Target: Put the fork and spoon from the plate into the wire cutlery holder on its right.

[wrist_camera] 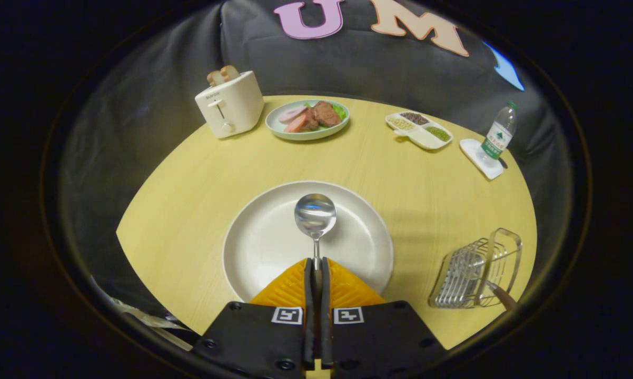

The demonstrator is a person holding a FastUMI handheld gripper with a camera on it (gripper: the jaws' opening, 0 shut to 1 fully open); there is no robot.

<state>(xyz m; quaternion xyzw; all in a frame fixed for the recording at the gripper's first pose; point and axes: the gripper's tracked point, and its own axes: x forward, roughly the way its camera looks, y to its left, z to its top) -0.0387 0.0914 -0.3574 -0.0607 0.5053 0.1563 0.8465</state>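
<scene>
Yellow wood table [200, 173] bears a white plate [258, 247], wire cutlery holder [474, 276], toaster [231, 103], food plate [307, 122], divided dish [419, 129] and a bottle [499, 132] on its coaster [474, 152]

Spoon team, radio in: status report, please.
Gripper shut on spoon handle, bowl over white plate. Wire holder right of plate, already holding one handle. Path there looks open.

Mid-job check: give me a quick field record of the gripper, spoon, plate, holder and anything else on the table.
gripper: shut on the spoon handle
spoon: bowl over the plate, just ahead of the fingers
plate: white, no fork seen on it
holder: wire, right of the plate; a brown handle sticks out of it
beyond: toaster, food plate, divided dish, bottle
</scene>
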